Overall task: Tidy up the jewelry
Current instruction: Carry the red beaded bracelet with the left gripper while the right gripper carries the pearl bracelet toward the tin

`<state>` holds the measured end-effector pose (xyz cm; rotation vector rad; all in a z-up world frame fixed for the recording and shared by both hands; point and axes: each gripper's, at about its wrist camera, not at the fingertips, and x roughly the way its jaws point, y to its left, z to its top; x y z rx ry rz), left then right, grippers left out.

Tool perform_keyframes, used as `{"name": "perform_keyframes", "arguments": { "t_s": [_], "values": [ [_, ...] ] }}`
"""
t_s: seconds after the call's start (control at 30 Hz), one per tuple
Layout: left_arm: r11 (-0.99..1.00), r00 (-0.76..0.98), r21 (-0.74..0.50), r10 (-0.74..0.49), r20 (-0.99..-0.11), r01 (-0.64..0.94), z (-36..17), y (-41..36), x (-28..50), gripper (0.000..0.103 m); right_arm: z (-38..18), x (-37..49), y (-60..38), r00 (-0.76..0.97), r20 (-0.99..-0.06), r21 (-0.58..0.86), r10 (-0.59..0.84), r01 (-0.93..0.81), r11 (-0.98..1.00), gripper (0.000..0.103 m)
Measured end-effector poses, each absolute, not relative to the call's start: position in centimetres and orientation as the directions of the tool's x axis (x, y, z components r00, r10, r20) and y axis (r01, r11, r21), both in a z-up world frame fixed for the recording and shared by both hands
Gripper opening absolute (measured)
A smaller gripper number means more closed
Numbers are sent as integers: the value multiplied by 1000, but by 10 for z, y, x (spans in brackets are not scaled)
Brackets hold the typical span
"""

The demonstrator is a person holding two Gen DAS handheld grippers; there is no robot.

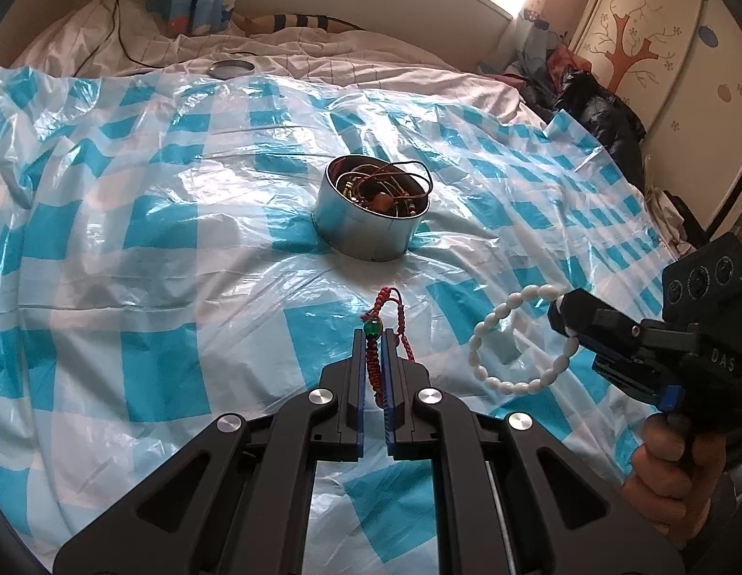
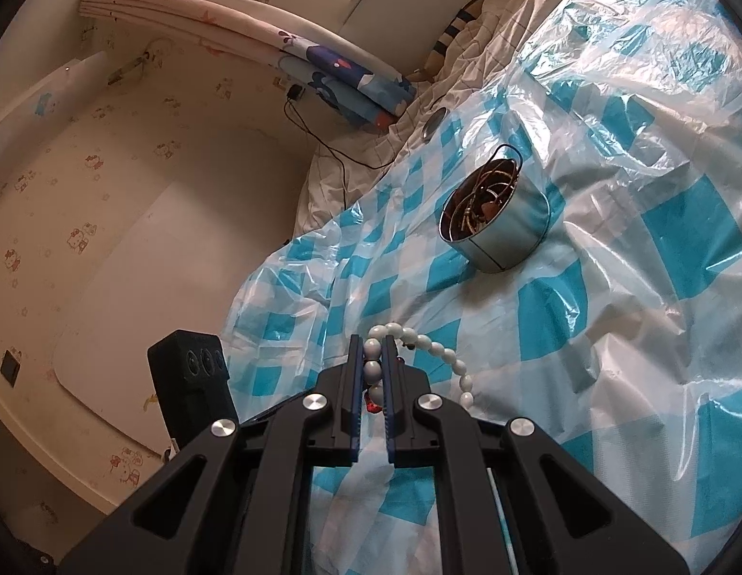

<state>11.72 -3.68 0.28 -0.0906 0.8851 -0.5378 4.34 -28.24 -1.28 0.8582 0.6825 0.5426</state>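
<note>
Tools: left [image 1: 373, 335] pinches one red bracelet [image 1: 376, 369]; right [image 2: 374, 342] one white [image 2: 421, 340].

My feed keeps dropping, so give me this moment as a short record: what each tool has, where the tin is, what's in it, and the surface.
left tool: shut on the red braided bracelet, which has a green bead
right tool: shut on the white bead bracelet; its loop hangs free
tin: round, metal, open, upright on the sheet, ahead of both tools
tin contents: tangled cords and beaded jewelry, one black cord looping over the rim
surface: blue-and-white checked plastic sheet spread over a bed
lid: lies beyond the sheet's far edge
</note>
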Motion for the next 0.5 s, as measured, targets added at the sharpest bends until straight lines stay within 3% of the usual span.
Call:
{"name": "perform_keyframes", "arguments": {
  "t_s": [0.5],
  "values": [
    [859, 515, -309, -496, -699, 408, 9, -36, 127, 5, -18, 60, -283, 671, -287, 847, 683, -155, 508, 8]
  ]
}}
